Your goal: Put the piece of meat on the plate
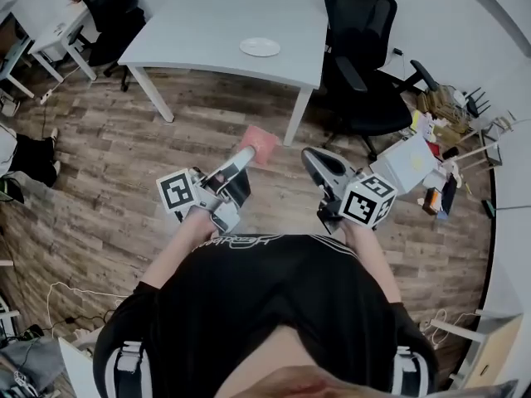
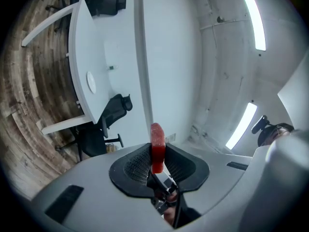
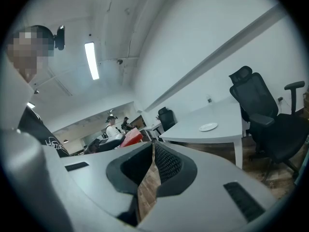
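Piece of meat (image 1: 260, 144): flat red-pink slab, stands on edge, pinched in left gripper (image 1: 247, 156) jaws, short of the white table's (image 1: 207, 23) near leg. Plate (image 1: 260, 47): white, round, lies flat on that table.

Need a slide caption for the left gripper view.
Left gripper clamps the red piece of meat, white plate waiting on the table ahead.

We record a black short-sleeved T-shirt (image 1: 274, 305) with pale lettering (image 1: 241, 241) across the chest and grey-white straps (image 1: 126, 370) at both shoulders. The left gripper (image 1: 248, 153) and the right gripper (image 1: 309, 157) each have a smooth light-grey shell and black ribbed pads (image 2: 136, 166). Each also carries a white cube (image 1: 177, 192) printed with black square markers.
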### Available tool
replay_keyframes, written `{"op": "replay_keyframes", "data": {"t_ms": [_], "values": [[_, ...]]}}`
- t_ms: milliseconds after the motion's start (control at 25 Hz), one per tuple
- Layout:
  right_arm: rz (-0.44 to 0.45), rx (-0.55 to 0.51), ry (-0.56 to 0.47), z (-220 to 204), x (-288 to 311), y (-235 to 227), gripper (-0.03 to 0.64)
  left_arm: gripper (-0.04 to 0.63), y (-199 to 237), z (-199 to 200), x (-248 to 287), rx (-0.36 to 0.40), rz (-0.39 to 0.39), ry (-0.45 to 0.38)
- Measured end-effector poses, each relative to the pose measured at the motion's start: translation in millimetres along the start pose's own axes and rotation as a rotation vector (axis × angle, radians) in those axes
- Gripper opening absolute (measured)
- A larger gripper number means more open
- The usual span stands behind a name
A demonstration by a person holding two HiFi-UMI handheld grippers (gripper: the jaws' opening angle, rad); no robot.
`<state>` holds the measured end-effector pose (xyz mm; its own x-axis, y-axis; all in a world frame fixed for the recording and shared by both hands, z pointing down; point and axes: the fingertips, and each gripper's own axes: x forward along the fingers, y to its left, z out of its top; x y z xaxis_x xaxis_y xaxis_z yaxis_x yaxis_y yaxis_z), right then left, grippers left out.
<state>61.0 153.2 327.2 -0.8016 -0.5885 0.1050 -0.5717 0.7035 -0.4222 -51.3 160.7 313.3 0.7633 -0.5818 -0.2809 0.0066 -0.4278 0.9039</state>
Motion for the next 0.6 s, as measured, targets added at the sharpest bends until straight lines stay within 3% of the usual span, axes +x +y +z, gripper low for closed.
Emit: {"op": "replay_keyframes", "data": {"t_ms": [320, 600], "values": [[-0.006, -0.009, -0.024, 26.4, 82.7, -24.2, 0.018, 0.084, 26.9, 85.3, 11.7, 0.001, -0.015, 0.017], [-0.025, 0.015, -0.042, 22.7, 101.0, -41.3, 0.018, 0.084, 49.1, 99.5, 12.7, -0.004, 0.026, 0.049]]}}
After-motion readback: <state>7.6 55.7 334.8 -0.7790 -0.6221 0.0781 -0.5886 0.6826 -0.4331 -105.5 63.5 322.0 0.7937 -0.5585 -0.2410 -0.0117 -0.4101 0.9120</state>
